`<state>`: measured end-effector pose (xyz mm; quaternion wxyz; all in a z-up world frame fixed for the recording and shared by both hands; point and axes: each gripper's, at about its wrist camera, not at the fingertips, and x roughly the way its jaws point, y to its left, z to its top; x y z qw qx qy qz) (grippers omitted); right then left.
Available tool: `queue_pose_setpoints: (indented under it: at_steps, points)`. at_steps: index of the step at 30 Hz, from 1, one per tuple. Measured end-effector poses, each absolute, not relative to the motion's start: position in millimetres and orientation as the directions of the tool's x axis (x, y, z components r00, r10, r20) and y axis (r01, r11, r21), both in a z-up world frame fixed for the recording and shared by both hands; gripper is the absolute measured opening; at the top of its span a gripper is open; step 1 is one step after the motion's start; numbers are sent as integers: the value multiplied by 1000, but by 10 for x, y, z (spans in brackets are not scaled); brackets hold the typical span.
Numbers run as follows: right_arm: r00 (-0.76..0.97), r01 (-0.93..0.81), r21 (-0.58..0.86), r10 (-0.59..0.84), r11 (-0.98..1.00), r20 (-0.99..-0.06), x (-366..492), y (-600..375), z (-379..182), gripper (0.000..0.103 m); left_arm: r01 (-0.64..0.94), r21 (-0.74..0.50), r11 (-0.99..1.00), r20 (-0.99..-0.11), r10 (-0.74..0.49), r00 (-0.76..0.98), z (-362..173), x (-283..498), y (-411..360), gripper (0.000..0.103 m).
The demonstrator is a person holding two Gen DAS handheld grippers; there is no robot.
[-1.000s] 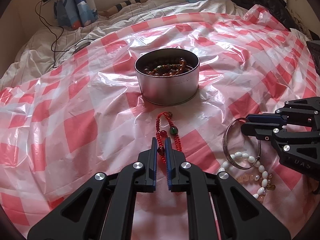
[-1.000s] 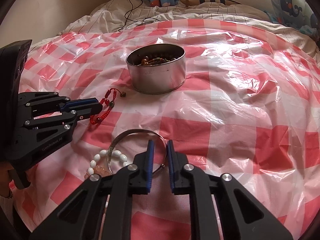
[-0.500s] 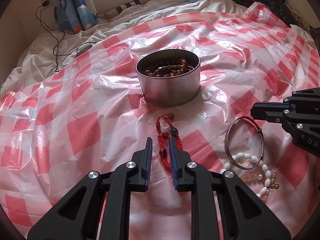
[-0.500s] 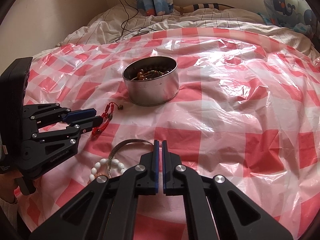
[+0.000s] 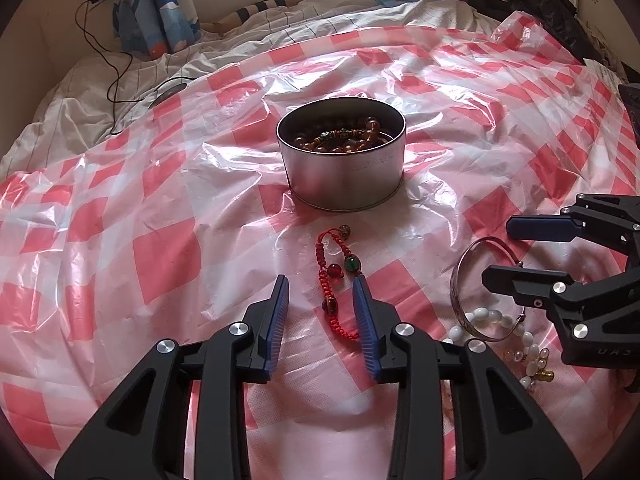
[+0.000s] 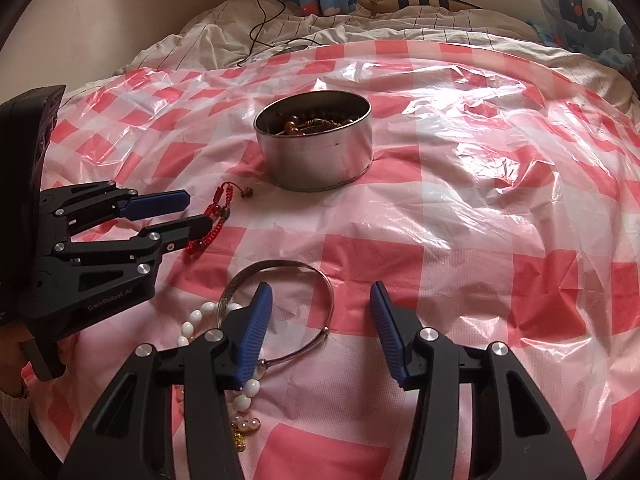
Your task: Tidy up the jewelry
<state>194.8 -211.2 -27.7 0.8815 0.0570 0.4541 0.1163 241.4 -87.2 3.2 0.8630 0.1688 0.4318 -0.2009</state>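
Observation:
A round metal tin (image 5: 344, 176) holding beaded jewelry stands mid-sheet, also seen from the right wrist as the tin (image 6: 316, 160). A red cord bracelet (image 5: 330, 280) lies flat between the opening jaws of my left gripper (image 5: 320, 286); the pads do not press it. My right gripper (image 6: 319, 292) is opening over the right part of a silver bangle (image 6: 276, 267), with nothing clamped. A white bead bracelet (image 6: 196, 316) lies tangled under the bangle's near left edge. Each gripper shows in the other's view: the left gripper (image 6: 198, 210) by the red bracelet (image 6: 218, 210), the right gripper (image 5: 500, 254) above the bangle (image 5: 460, 280).
A crinkled red-and-white checked plastic sheet (image 5: 160, 248) covers the bed. Striped white bedding (image 6: 360, 28) with a black cable (image 5: 116, 80) and blue patterned pillows (image 5: 160, 12) lies behind. A dark cloth (image 5: 540, 4) sits far right.
Both grippers have spread their jaws: the left from nearly shut around the red cord to well apart, the right from fully shut half a second ago to wide. Neither hand has shifted much.

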Motion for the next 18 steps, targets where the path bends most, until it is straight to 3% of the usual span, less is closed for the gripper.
queue_pose_setpoints:
  at_steps: [2,3,6,15,17,18]
  points:
    - [560,-144,214,258,966,-787,1962,-2125,-299,30,492,105,864,-815,-208,540,25,2420,-868,33]
    - [555,-146,221,265,964,-789,1970,-2128,-307,13,491,101,866,-816,-210,538,23,2421,-869,33]
    - [563,-150,205,254,967,-786,1955,-2114,-292,4,489,96,867,-817,-213,537,19,2419,-870,35]
    - [639,-109,266,273,958,-719,1912,-2331,-65,4,473,-16,881,-818,-283,500,2,2472,-792,34]
    - [651,-99,276,272,956,-709,1906,-2371,-26,4,474,-24,880,-818,-290,497,-4,2473,-783,22]
    - [654,-96,287,278,953,-704,1905,-2391,-13,4,474,-27,880,-818,-292,495,-6,2474,-782,20]
